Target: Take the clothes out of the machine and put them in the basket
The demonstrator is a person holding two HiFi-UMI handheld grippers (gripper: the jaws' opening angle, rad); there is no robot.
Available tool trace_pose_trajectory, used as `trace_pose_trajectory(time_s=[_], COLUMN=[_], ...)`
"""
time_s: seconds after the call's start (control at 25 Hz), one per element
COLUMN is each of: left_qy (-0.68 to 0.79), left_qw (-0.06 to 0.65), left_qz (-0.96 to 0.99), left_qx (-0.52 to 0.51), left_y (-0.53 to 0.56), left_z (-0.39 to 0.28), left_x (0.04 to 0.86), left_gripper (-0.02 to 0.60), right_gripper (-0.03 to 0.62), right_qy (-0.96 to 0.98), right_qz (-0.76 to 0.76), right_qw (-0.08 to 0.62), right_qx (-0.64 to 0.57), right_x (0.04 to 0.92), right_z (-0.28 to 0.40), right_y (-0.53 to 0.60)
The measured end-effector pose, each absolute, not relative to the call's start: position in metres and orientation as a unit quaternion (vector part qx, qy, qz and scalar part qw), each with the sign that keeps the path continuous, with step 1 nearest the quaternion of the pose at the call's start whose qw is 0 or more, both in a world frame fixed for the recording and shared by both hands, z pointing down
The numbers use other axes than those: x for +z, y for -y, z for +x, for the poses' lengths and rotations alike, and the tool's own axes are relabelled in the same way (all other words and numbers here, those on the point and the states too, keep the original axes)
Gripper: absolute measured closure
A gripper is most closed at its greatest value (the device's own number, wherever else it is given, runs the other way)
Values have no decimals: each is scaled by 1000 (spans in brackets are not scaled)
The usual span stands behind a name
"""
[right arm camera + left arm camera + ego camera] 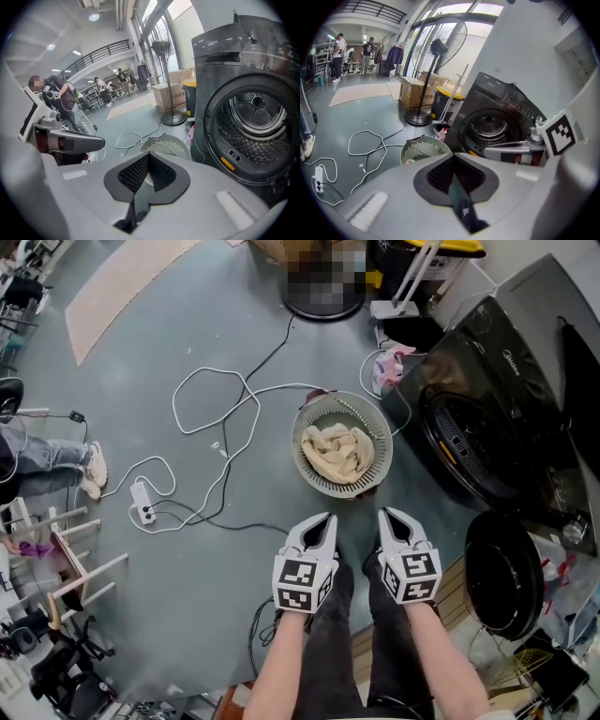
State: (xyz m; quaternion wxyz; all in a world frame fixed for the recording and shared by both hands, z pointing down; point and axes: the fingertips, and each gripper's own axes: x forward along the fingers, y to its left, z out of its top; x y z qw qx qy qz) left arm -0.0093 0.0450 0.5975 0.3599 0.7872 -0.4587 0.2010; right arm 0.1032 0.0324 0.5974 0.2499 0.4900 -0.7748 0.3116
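Left tongs (323, 519) and right tongs (386, 515) are held side by side, slightly apart, low in the head view; both are pointed forward and down toward the basket (302, 465). The jaws of the left tongs are seen pressed together at the tips, with nothing clamped; the jaws of the right tongs are likewise closed tip to tip, with nothing clamped. Cream clothes (337, 453) are bundled inside the basket, which is set on the grey floor (187, 334) just left of the machine (511, 371). The machine's round door (504, 573) is swung open, near the right tongs; the drum (255, 117) is seen through the open port in the right gripper view. A white cable (211, 395) is looped on the floor left of the basket; a power strip (142, 502) is laid further left. A standing fan (440, 47) is seen behind the basket in the left gripper view; the person's dark-trousered legs (361, 643) are seen below the tongs.
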Motion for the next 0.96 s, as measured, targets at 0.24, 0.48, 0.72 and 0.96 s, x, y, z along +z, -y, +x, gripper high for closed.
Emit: trace_pose_trajectory(time_s=[0.24, 0.48, 0.72, 0.96], left_qy=[461, 451, 444, 435], left_qw=[367, 369, 374, 376], left_qz=[784, 789, 792, 797], left_qx=[195, 193, 187, 187], left_y=[-49, -49, -50, -51], left_z=[-13, -12, -9, 0], left_x=[605, 609, 609, 607], left_gripper=[525, 525, 525, 525], right_gripper=[594, 594, 594, 594], right_qy=[779, 785, 787, 785], right_qz=[479, 468, 461, 456], right_qw=[255, 258, 265, 260], right_qx=[314, 314, 313, 329], right_x=[605, 609, 609, 610], right_z=[98, 91, 86, 75], right_y=[-38, -39, -37, -36])
